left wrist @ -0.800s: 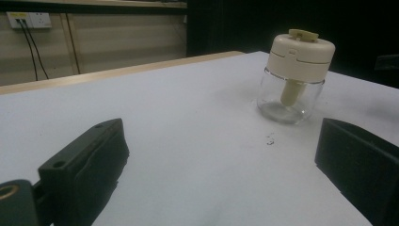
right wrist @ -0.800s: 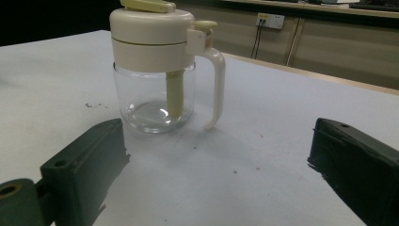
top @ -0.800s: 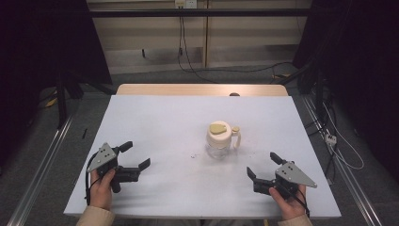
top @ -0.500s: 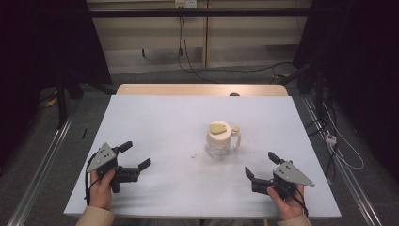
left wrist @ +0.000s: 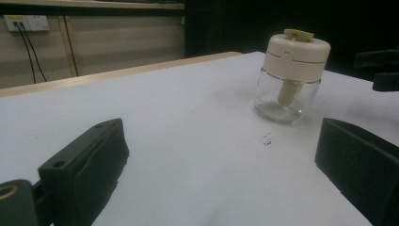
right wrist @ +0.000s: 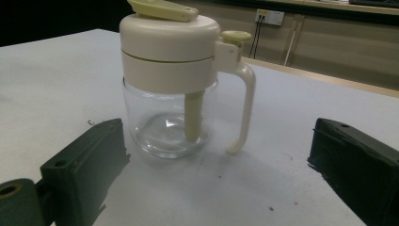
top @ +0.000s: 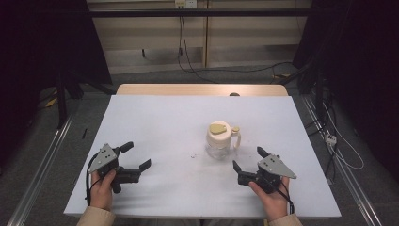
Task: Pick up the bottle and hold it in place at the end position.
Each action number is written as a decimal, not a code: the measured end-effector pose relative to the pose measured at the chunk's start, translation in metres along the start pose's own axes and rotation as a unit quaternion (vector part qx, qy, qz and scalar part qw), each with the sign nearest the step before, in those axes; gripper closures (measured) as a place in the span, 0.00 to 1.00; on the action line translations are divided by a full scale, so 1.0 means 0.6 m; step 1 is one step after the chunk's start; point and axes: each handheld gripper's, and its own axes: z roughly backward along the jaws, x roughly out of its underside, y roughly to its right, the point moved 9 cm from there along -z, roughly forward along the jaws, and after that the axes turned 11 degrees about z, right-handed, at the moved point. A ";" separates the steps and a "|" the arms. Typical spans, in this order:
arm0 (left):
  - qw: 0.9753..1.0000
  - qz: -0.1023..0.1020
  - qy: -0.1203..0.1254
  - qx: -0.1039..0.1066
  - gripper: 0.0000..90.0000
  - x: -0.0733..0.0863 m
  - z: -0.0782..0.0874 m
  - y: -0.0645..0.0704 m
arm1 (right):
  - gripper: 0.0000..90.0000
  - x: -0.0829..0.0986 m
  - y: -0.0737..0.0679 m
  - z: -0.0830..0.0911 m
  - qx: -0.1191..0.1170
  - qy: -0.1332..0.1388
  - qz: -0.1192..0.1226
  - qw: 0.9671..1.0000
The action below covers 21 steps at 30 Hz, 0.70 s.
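Both hand-held grippers, left gripper (top: 135,157) and right gripper (top: 250,159), hover low, fingers spread.

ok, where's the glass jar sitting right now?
In the high view the glass jar stands upright on the white table, right of centre, just beyond the right tool and apart from it, handle to the right.

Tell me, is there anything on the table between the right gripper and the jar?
Nothing much: between the right gripper and the jar there is bare white table with a few dark specks, seen in the right gripper view.
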 end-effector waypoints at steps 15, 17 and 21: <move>1.000 0.000 -0.005 0.000 0.03 0.002 -0.003 0.001 | 0.06 -0.024 -0.058 -0.063 -0.010 -0.010 0.004 1.000; 1.000 0.001 -0.005 0.001 0.03 0.002 -0.003 0.001 | 0.06 -0.025 -0.061 -0.071 -0.008 -0.012 0.003 1.000; 1.000 0.001 -0.004 0.004 0.03 0.003 -0.004 0.002 | 0.07 -0.024 -0.063 -0.085 -0.001 -0.016 -0.019 1.000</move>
